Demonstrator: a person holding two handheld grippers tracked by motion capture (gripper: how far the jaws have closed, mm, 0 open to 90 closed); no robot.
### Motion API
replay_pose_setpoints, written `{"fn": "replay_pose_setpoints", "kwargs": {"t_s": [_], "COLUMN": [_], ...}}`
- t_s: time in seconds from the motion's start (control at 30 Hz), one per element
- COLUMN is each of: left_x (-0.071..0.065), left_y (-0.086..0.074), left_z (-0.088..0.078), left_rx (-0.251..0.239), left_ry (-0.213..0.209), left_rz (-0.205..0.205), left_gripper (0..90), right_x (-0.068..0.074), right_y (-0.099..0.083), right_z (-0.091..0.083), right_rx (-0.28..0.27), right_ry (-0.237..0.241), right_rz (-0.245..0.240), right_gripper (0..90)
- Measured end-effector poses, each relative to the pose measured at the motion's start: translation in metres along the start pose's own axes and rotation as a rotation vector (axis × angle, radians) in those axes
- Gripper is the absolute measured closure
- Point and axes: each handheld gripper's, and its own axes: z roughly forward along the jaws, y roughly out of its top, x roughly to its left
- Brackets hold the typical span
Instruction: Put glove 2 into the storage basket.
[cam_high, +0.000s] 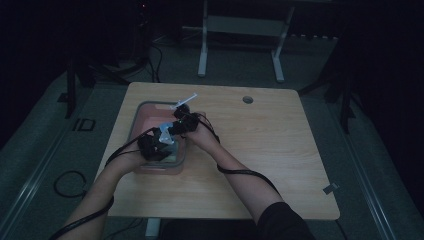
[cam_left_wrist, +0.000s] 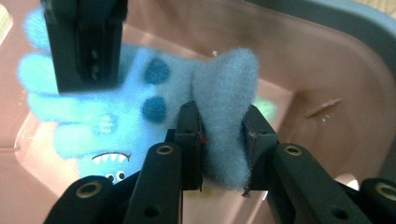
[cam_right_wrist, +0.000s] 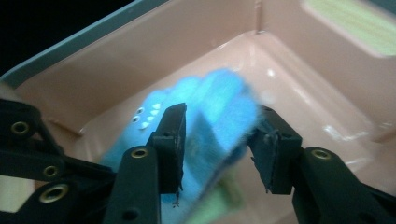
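Over the pink tub (cam_high: 142, 112) on the wooden bench (cam_high: 260, 150), the left gripper (cam_left_wrist: 223, 140) has its jaws clenched on a fold of the fuzzy blue monster sock (cam_left_wrist: 112, 116). The right gripper (cam_right_wrist: 219, 135) grasps the sock's other end.

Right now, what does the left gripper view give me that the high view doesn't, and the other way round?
Left gripper view: the blue fuzzy toy up close, its dark spots and toothy face, a fold pinched in the left gripper.

High view: the whole wooden table, both forearms, the floor beyond.

Both: the pink bin and the right gripper working inside it.
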Motion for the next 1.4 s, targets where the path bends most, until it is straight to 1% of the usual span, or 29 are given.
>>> {"fn": "replay_pose_setpoints", "kwargs": {"t_s": [0.03,0.1,0.17,0.23,0.27,0.33,0.4,0.43,0.47,0.5,0.53,0.57,0.6,0.63,0.67,0.7,0.73,0.77,0.8,0.87,0.93,1.0,1.07,1.13,1.2,1.27,1.3,1.37,1.4], "left_x": [0.000,0.001,0.001,0.000,0.000,0.002,0.004,0.004,0.005,0.005,0.005,0.005,0.005,0.004,0.003,0.002,0.002,0.001,0.001,-0.001,-0.002,-0.004,-0.005,-0.006,-0.007,-0.008,-0.009,-0.011,-0.013], "left_y": [0.000,0.001,0.001,0.002,0.003,0.003,0.004,0.004,0.004,0.005,0.006,0.006,0.007,0.008,0.009,0.010,0.011,0.012,0.012,0.014,0.015,0.017,0.018,0.020,0.021,0.024,0.025,0.029,0.031], "left_z": [0.000,0.000,-0.001,-0.001,-0.002,-0.005,-0.010,-0.010,-0.014,-0.016,-0.018,-0.019,-0.020,-0.021,-0.022,-0.023,-0.023,-0.023,-0.023,-0.022,-0.021,-0.022,-0.023,-0.024,-0.024,-0.024,-0.024,-0.026,-0.026], "left_rx": [-0.002,-0.006,-0.009,0.000,0.005,-0.006,-0.027,-0.027,-0.056,-0.065,-0.071,-0.075,-0.080,-0.087,-0.093,-0.103,-0.112,-0.118,-0.125,-0.138,-0.148,-0.166,-0.185,-0.210,-0.208,-0.204,-0.205,-0.213,-0.220], "left_ry": [0.001,0.003,0.004,0.012,0.020,0.037,0.046,0.046,0.050,0.049,0.057,0.060,0.054,0.060,0.063,0.056,0.060,0.063,0.065,0.076,0.061,0.050,0.032,0.019,-0.002,-0.017,-0.023,-0.025,-0.032], "left_rz": [-0.004,-0.006,-0.015,-0.014,-0.014,-0.029,-0.061,-0.061,-0.100,-0.106,-0.113,-0.123,-0.130,-0.130,-0.131,-0.136,-0.140,-0.135,-0.135,-0.122,-0.132,-0.133,-0.147,-0.155,-0.159,-0.153,-0.154,-0.143,-0.150], "left_gripper": [71.8,70.6,67.1,63.0,56.1,45.7,34.4,31.2,31.2,22.6,18.4,16.7,16.3,14.2,14.1,13.6,10.8,8.9,8.9,8.0,7.5,7.5,7.5,7.5,7.5,7.6,7.6,7.6,7.6], "right_x": [-0.002,-0.004,-0.005,-0.006,-0.006,-0.005,-0.004,-0.004,-0.003,-0.002,-0.002,-0.001,-0.001,0.000,0.001,0.002,0.003,0.004,0.004,0.005,0.004,0.004,0.003,0.002,0.001,-0.001,-0.001,-0.003,-0.003], "right_y": [0.000,-0.001,-0.001,-0.001,-0.001,-0.001,-0.002,-0.002,-0.002,-0.004,-0.005,-0.006,-0.008,-0.009,-0.011,-0.013,-0.014,-0.016,-0.017,-0.020,-0.022,-0.025,-0.028,-0.031,-0.035,-0.039,-0.040,-0.043,-0.044], "right_z": [-0.002,-0.005,-0.009,-0.014,-0.017,-0.022,-0.028,-0.028,-0.030,-0.037,-0.039,-0.042,-0.045,-0.047,-0.050,-0.052,-0.054,-0.056,-0.057,-0.060,-0.063,-0.065,-0.068,-0.070,-0.073,-0.076,-0.077,-0.081,-0.083], "right_rx": [-0.007,-0.019,-0.026,-0.039,-0.044,-0.054,-0.059,-0.059,-0.062,-0.071,-0.077,-0.084,-0.083,-0.089,-0.095,-0.104,-0.106,-0.111,-0.114,-0.116,-0.130,-0.138,-0.136,-0.138,-0.134,-0.138,-0.141,-0.144,-0.147], "right_ry": [-0.006,0.002,-0.007,-0.008,-0.008,-0.005,-0.001,-0.001,0.003,0.015,0.026,0.039,0.053,0.065,0.076,0.091,0.094,0.094,0.102,0.093,0.107,0.103,0.095,0.103,0.096,0.105,0.102,0.096,0.094], "right_rz": [0.006,0.013,0.003,-0.004,-0.007,-0.012,-0.023,-0.023,-0.024,-0.035,-0.038,-0.036,-0.038,-0.039,-0.045,-0.047,-0.052,-0.057,-0.063,-0.075,-0.080,-0.083,-0.096,-0.092,-0.094,-0.086,-0.079,-0.079,-0.079], "right_gripper": [56.0,52.0,50.8,49.4,48.3,47.1,44.5,44.5,43.4,40.0,38.2,36.3,34.0,32.1,30.2,28.6,28.3,26.6,24.0,22.5,18.7,18.7,18.2,18.2,18.4,18.3,18.4,18.4,18.4]}}
